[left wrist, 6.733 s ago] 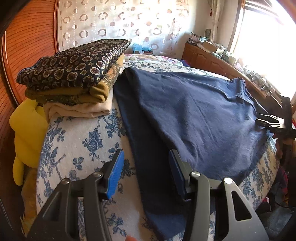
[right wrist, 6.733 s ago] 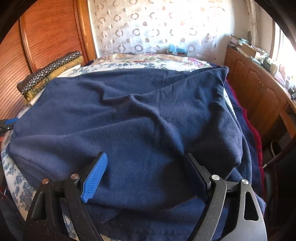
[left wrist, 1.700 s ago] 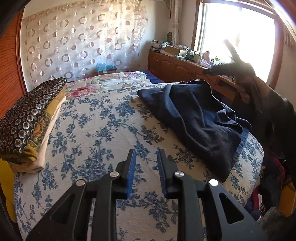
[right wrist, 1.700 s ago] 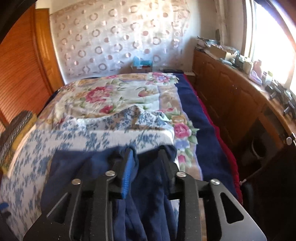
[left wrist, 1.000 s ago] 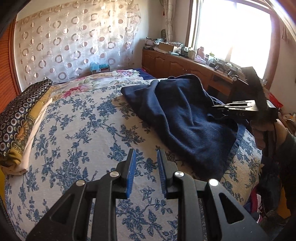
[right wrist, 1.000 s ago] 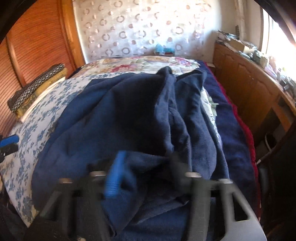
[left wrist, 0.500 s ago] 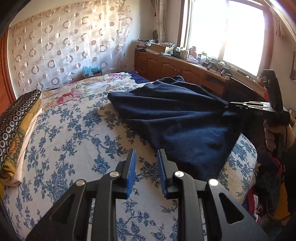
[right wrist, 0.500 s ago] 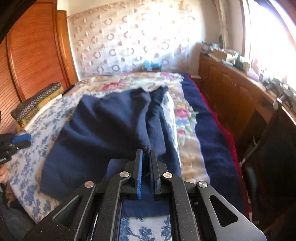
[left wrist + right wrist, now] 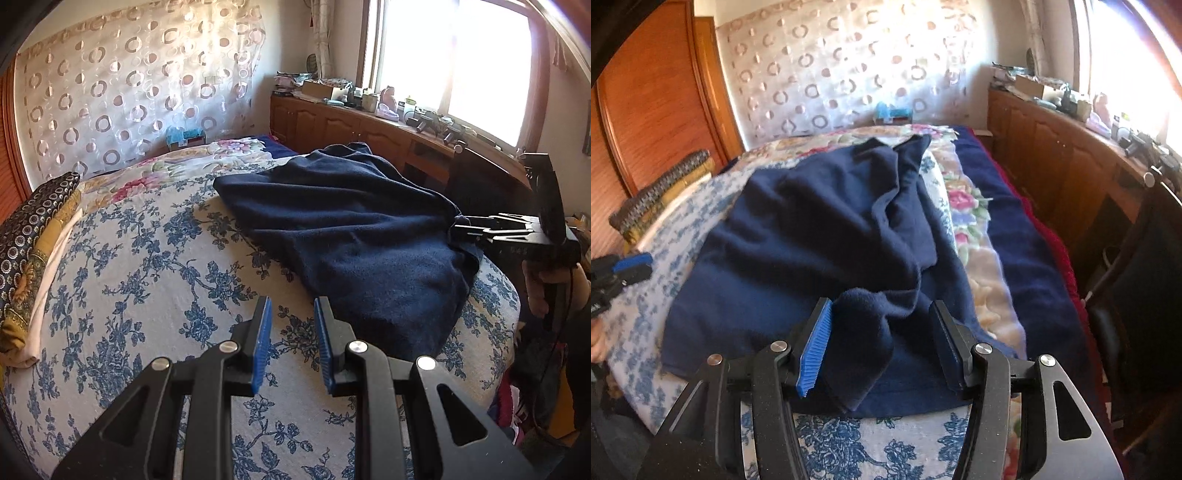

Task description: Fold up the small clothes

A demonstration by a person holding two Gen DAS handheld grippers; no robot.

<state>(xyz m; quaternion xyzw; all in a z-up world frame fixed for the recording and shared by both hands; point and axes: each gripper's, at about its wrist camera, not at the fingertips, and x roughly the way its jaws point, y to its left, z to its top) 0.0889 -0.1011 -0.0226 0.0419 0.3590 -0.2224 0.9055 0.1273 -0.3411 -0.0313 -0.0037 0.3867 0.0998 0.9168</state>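
1. Far left: stack of folded fabrics (image 9: 26, 236) at the bed's left edge, patterned dark one on top, well apart from the garment.
2. Left tongs (image 9: 291, 347) hover over bare blue-floral bedspread (image 9: 147, 266), blue pads a narrow gap apart, nothing betw them.
3. Centre: navy garment (image 9: 351, 229) lies rumpled on the bed's right half, loosely doubled over, a ridge running down its middle.
4. Right tongs (image 9: 882, 343) at the garment's near-right edge; jaws opening, a bunched fold of navy cloth betw them, lying against the left blue pad (image 9: 814, 347), clear of the right one.
5. Far right: wooden counter (image 9: 369, 125) under the window, cluttered w/ small items.
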